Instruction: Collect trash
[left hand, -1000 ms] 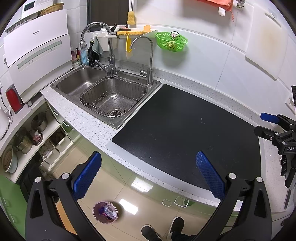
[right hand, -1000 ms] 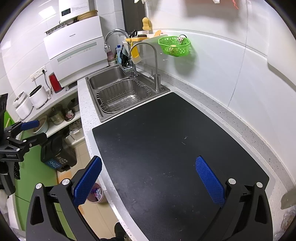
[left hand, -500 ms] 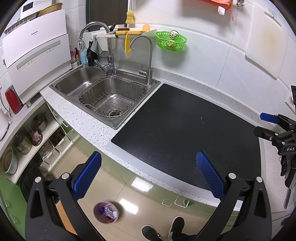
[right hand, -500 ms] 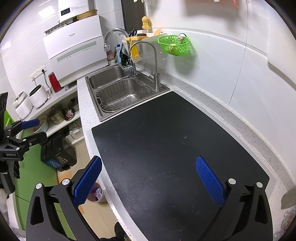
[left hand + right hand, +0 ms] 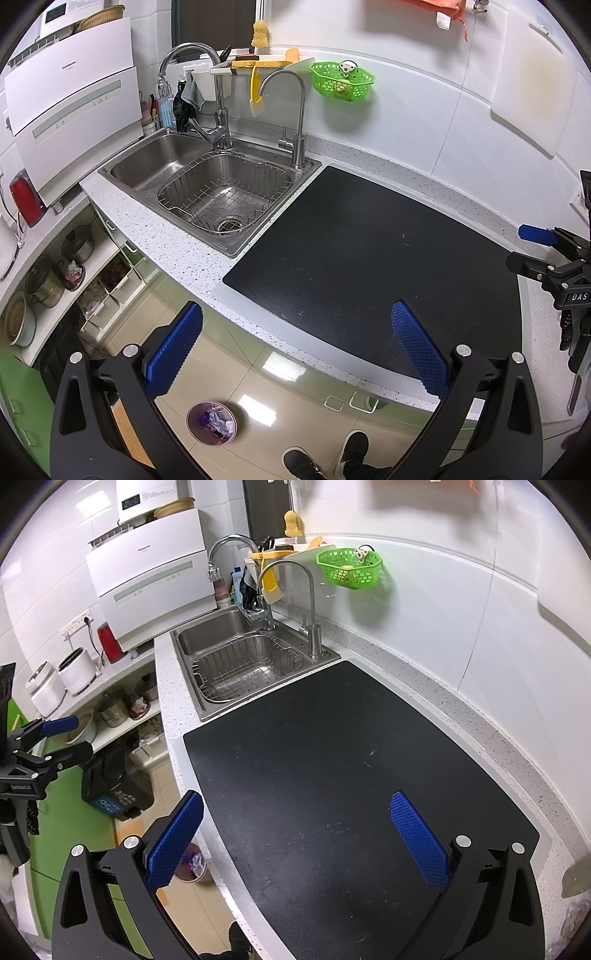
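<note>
We hold the left gripper [image 5: 295, 343] above the counter's front edge, jaws spread wide, nothing between its blue pads [image 5: 173, 345]. Our right gripper [image 5: 295, 827] hangs over the black mat [image 5: 332, 775], likewise wide apart and empty. On the floor below stands a small waste bin [image 5: 211, 424] holding crumpled trash [image 5: 218, 422]. Left of the mat: a steel sink [image 5: 147, 170] with wire drainer basket [image 5: 225, 195].

black mat [image 5: 369, 251], white speckled counter [image 5: 159, 236], green basket [image 5: 341, 81], blue textured gripper pads [image 5: 173, 347], steel sink [image 5: 162, 166]
</note>
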A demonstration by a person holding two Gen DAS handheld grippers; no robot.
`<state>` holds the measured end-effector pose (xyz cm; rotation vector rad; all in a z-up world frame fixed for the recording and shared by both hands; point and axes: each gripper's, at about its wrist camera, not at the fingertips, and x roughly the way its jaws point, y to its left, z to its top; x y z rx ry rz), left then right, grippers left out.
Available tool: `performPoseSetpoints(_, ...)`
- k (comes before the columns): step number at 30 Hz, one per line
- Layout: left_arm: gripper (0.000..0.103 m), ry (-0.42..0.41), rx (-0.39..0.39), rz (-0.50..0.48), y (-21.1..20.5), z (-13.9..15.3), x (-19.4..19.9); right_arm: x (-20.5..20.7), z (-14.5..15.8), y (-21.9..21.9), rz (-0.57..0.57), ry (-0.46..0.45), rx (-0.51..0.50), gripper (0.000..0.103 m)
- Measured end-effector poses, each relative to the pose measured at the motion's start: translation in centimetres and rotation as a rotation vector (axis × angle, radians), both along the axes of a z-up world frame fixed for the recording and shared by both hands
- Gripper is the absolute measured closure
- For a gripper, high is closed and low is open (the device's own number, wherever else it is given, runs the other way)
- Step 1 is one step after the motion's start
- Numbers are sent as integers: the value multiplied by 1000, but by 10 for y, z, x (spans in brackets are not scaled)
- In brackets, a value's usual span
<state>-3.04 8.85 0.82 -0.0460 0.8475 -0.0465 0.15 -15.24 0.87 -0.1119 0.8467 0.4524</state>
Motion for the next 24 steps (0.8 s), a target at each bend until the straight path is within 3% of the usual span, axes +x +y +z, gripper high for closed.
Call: performPoseSetpoints(24, 3, -4, 0, -5, 5, -4, 0, 1, -3, 1, 1, 5, 1, 6)
